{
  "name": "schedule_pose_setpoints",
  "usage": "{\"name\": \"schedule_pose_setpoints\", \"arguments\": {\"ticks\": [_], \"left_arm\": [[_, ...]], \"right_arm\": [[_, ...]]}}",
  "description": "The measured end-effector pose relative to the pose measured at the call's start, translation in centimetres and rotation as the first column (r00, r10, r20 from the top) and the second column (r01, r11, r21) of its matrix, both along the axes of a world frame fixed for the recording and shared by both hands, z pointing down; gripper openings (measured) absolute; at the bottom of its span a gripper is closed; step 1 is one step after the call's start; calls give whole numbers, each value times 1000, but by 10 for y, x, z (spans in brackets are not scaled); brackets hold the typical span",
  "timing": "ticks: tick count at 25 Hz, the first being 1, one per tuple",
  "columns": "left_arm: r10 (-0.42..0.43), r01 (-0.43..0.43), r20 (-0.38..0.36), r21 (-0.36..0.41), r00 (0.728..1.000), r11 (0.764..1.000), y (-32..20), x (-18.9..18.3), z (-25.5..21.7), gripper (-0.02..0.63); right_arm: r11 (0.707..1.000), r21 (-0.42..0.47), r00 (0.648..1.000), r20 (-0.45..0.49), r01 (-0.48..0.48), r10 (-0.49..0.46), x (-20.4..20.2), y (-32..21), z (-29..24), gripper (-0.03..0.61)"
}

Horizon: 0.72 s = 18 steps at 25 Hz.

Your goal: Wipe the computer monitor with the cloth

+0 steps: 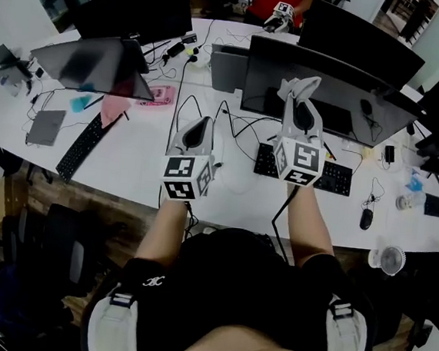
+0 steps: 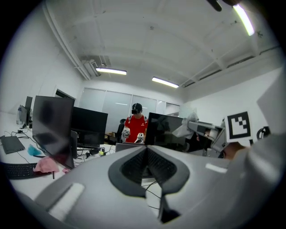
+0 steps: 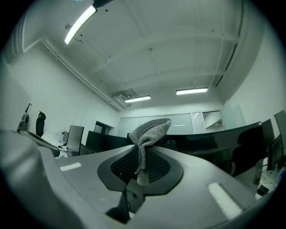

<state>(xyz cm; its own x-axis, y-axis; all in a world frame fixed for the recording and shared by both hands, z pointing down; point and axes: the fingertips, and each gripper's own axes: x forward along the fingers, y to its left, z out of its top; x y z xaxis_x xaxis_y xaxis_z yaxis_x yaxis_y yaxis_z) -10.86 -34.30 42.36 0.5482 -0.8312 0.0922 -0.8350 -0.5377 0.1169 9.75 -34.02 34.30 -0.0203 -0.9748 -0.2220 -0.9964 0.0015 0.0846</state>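
Observation:
The curved dark monitor (image 1: 343, 94) stands on the white desk (image 1: 137, 151) straight ahead. My right gripper (image 1: 299, 101) is raised in front of its left half and is shut on a grey cloth (image 1: 299, 87), which bunches out above the jaws. The right gripper view shows the cloth (image 3: 149, 130) pinched between the jaws, with the monitor (image 3: 214, 138) dark behind it. To the left and lower, my left gripper (image 1: 201, 124) hangs over the desk, shut on nothing. The left gripper view shows the left gripper (image 2: 146, 148), the monitor (image 2: 163, 129) and the cloth (image 2: 187, 126) held beside it.
A keyboard (image 1: 312, 172) lies under the monitor, among loose cables (image 1: 236, 122). A second monitor (image 1: 99, 63), a pink cloth (image 1: 116, 105) and another keyboard (image 1: 82, 146) are at the left. A mouse (image 1: 366, 218) lies at the right. A person in red (image 2: 135, 127) stands beyond the desk.

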Motion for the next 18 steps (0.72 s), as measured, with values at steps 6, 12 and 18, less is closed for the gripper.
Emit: {"name": "schedule_pose_setpoints", "arguments": {"ticks": [6,12,18], "left_arm": [[46,-46,14,8,999,999,23,26,-6,49],[72,-73,25,25,997,997,38,41,-13,49],[60,-61,21,42,998,997,41,39,-18,49]], "right_arm": [[998,-47,999,35,-39,40,23,41,22,28],[998,-36,999,17,-50,50,26,65,17,29],[999,-40,999,18,-34,35,23,68,19,29]]}}
